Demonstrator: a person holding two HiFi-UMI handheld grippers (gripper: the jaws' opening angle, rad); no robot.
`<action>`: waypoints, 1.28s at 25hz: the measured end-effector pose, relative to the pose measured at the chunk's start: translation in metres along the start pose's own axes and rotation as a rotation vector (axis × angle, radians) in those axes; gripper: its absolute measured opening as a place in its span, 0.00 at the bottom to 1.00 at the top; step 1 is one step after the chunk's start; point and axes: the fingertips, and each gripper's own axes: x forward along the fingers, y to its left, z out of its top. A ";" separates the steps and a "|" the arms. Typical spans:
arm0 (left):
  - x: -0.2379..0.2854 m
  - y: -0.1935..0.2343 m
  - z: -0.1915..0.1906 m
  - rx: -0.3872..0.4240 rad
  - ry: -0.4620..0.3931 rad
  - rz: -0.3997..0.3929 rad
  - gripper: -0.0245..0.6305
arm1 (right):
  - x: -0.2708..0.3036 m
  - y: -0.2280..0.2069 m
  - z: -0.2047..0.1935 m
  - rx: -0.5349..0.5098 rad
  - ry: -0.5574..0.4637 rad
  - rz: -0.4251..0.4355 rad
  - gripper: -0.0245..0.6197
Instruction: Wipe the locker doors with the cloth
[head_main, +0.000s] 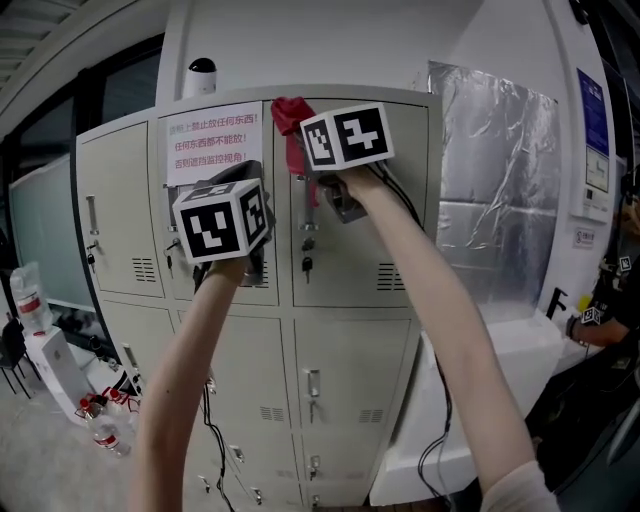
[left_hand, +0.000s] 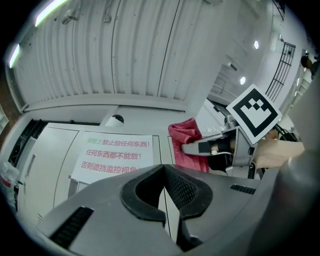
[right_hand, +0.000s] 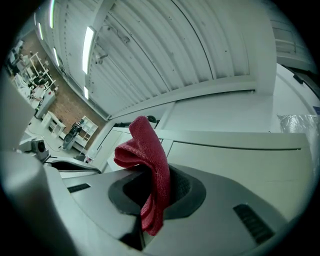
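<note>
Right gripper view is showing the right gripper (right_hand: 155, 197) clamping its jaws on the cloth (right_hand: 148, 150), a red folded wad standing up out of the pads, its long axis running on along the jaws toward the locker cabinet's top edge. Head view is placing the cloth (head_main: 290, 120) at the upper left corner of the top right locker door (head_main: 385, 235), seemingly pressing on it, though contact is hard to confirm. The bare door face is therefore lying to the right of and below the cloth. I judge the wipe is calling for a sweep rightward or downward from this corner, minding the lock (head_main: 307, 262) on the door's left edge.

The left gripper (left_hand: 165, 192) is hanging lower and to the left, jaws resting together with nothing between them, facing the neighbouring door carrying the paper notice (head_main: 212, 145). It is near but idling.

The doors are looking like smooth painted metal with vent slots (head_main: 390, 278). A dome camera (head_main: 201, 68) is sitting on the cabinet top, a silver foil sheet (head_main: 495, 170) is hanging to the right, and bottles (head_main: 100, 425) are standing on the floor at the cabinet's left.
</note>
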 end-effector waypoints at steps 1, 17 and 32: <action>-0.001 0.002 -0.001 0.002 0.002 0.002 0.06 | 0.003 0.000 -0.002 0.003 0.004 -0.003 0.08; 0.008 0.003 -0.016 0.013 0.021 -0.018 0.06 | 0.024 -0.003 -0.017 -0.056 0.051 -0.058 0.08; 0.025 -0.034 -0.033 -0.024 0.037 -0.082 0.06 | -0.004 -0.034 -0.033 -0.075 0.062 -0.085 0.08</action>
